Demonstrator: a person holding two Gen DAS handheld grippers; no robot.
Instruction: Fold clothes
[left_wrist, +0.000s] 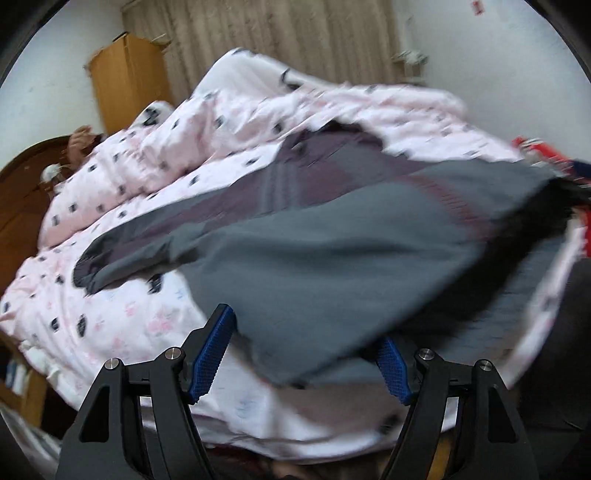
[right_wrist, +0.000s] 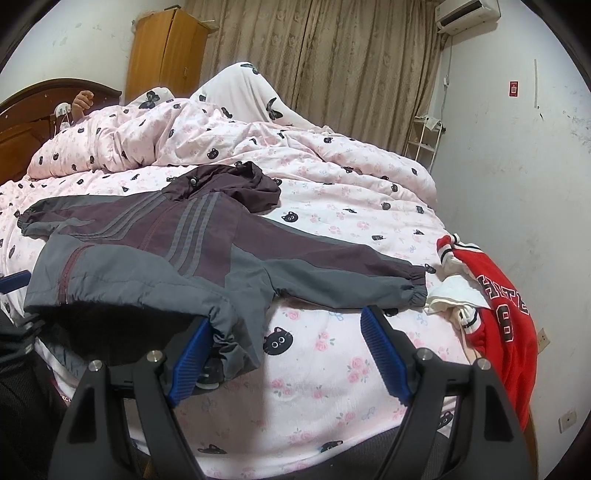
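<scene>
A grey and maroon hooded jacket (right_wrist: 166, 240) lies spread on the bed, sleeves out to both sides. My right gripper (right_wrist: 286, 317) is open at the near edge. The hem's right corner hangs against its left pad (right_wrist: 192, 354), and the right pad (right_wrist: 384, 350) is clear of cloth. The left wrist view is blurred. There the jacket (left_wrist: 295, 258) fills the middle, and its grey hem lies across my open left gripper (left_wrist: 306, 328), covering part of the right pad (left_wrist: 393, 363). A blue tip of the left gripper (right_wrist: 14, 280) shows by the hem's left end.
The bed has a pink quilt with a cat print (right_wrist: 332, 206). A person lies under it at the far side, one hand (right_wrist: 83, 99) near the wooden headboard (right_wrist: 22, 125). A red jersey (right_wrist: 506, 314) and a white garment (right_wrist: 454, 295) lie at the right edge. A wardrobe (right_wrist: 166, 51) stands behind.
</scene>
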